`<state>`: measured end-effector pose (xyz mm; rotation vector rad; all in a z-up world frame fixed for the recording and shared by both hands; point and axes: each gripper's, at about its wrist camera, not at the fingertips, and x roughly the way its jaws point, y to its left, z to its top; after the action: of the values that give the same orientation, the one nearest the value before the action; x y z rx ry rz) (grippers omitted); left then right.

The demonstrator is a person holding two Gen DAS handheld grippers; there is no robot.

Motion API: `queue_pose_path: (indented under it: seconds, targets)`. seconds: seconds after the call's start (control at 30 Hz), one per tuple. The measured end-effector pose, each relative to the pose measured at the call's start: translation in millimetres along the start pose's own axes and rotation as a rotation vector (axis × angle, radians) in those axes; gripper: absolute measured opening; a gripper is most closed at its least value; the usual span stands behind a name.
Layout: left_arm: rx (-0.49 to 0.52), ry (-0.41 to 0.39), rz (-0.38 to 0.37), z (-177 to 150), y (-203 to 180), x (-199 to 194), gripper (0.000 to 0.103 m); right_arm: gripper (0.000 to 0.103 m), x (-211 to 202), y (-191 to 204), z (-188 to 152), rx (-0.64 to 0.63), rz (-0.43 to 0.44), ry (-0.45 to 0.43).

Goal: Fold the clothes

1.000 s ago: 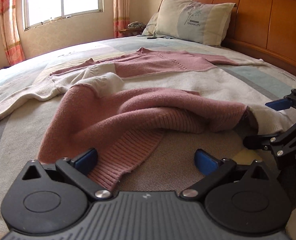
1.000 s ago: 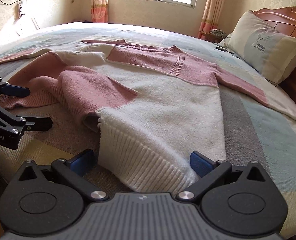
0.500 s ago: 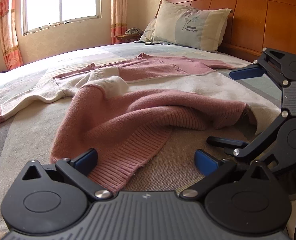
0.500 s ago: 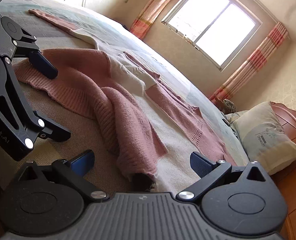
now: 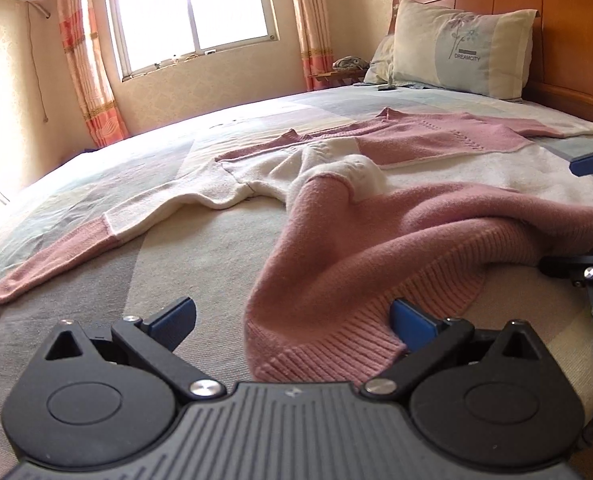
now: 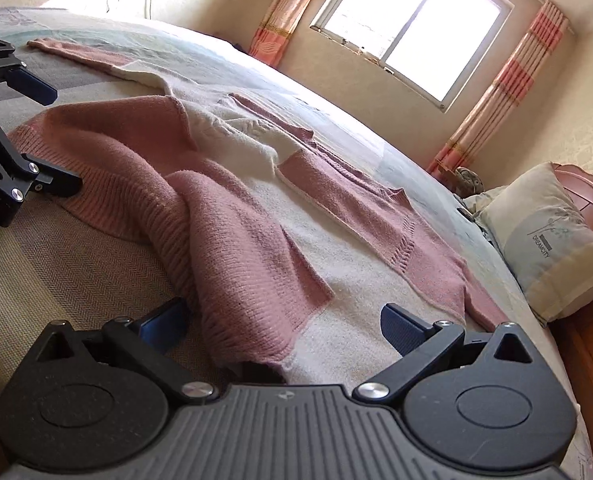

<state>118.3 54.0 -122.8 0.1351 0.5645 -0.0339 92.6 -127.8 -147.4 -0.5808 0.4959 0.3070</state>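
Sweater (image 5: pixel 396 240) lies rumpled on bed (image 5: pixel 176 264), both tongs agape.

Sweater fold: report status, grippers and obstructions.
Left gripper open over pink ribbed hem. Right gripper open at hem's other end. Sweater bunched, unfolded, on bed. Nothing obstructing.

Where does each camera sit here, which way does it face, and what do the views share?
Left wrist: low at the bed's near edge, facing the window; open left gripper over the sweater's pink hem.
Right wrist: tilted, same edge; open right gripper at the hem's other end.
Shared: sweater, pillow, window, each other's fingers.
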Motion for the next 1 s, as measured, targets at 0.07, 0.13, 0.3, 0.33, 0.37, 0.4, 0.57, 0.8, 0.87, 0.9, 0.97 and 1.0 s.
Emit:
queue_pose_path:
  seconds: [0.07,0.13,0.3,0.33,0.37,0.4,0.57,0.8,0.87,0.9,0.97,1.0]
  targets:
    - [-0.098,0.005,-0.014,2,15,-1,0.102,0.103,-1,-3,-2,0.04,0.005,0.016]
    - [-0.126,-0.015,-0.08,5,18,-6,0.102,0.103,-1,-3,-3,0.047,0.007,0.02]
    - [-0.079,-0.035,-0.222,29,9,-9,0.102,0.103,-1,17,6,-0.178,-0.026,-0.018]
    - [-0.071,-0.025,-0.245,37,10,-6,0.102,0.103,0,24,9,-0.246,-0.035,-0.032]
    - [-0.061,-0.016,-0.267,47,13,-2,0.102,0.103,2,30,13,-0.312,-0.042,-0.048]
    - [-0.054,-0.015,-0.274,57,17,2,0.102,0.103,5,35,18,-0.365,-0.04,-0.058]
    - [-0.114,-0.081,-0.231,79,41,17,0.102,0.103,20,56,43,-0.577,-0.016,-0.091]
    - [-0.291,-0.047,-0.264,45,84,33,0.102,0.103,21,75,76,-0.673,-0.028,-0.191]
    - [-0.297,-0.046,-0.245,42,90,33,0.102,0.103,6,74,89,-0.62,-0.027,-0.264]
    - [-0.309,-0.045,-0.246,42,93,33,0.102,0.103,-3,72,95,-0.589,-0.032,-0.292]
    - [-0.335,-0.048,-0.26,42,99,33,0.102,0.103,-21,68,104,-0.536,-0.027,-0.342]
    - [-0.333,-0.05,-0.262,42,98,32,0.102,0.103,-31,64,104,-0.518,-0.002,-0.36]
